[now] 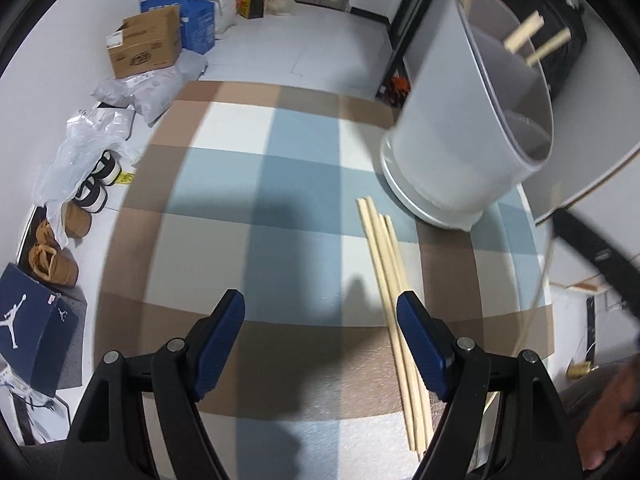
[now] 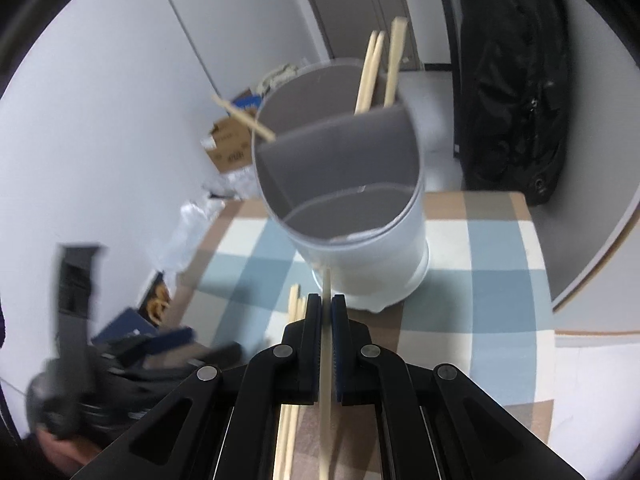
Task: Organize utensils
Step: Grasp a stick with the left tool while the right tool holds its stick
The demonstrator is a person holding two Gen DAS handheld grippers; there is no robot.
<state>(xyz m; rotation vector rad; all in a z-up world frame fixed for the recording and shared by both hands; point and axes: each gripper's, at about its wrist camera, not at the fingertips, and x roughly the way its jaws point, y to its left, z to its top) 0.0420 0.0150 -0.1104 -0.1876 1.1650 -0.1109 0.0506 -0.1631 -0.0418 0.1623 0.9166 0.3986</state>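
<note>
A pale grey divided utensil holder [image 1: 452, 132] [image 2: 360, 240] stands on the checked tablecloth [image 1: 248, 184] with several wooden chopsticks [image 2: 372, 68] upright in its far compartment and one leaning at the left rim. Three loose chopsticks [image 1: 386, 268] [image 2: 293, 312] lie on the cloth in front of it. My left gripper [image 1: 319, 296] is open over the cloth, with its right finger [image 1: 420, 336] right beside those loose chopsticks and nothing between its pads. Just in front of the holder, my right gripper [image 2: 327, 300] is shut on a single chopstick [image 2: 325, 368] that runs lengthwise between its fingers.
Left of the table, the floor holds a cardboard box [image 1: 146, 42], plastic bags, shoes [image 1: 94, 184] and a dark blue shoe box [image 1: 32, 316]. A black backpack [image 2: 516, 80] stands behind the table. A white round-edged board [image 2: 600, 216] is at the right. A person's hand [image 1: 612, 420] is at the lower right.
</note>
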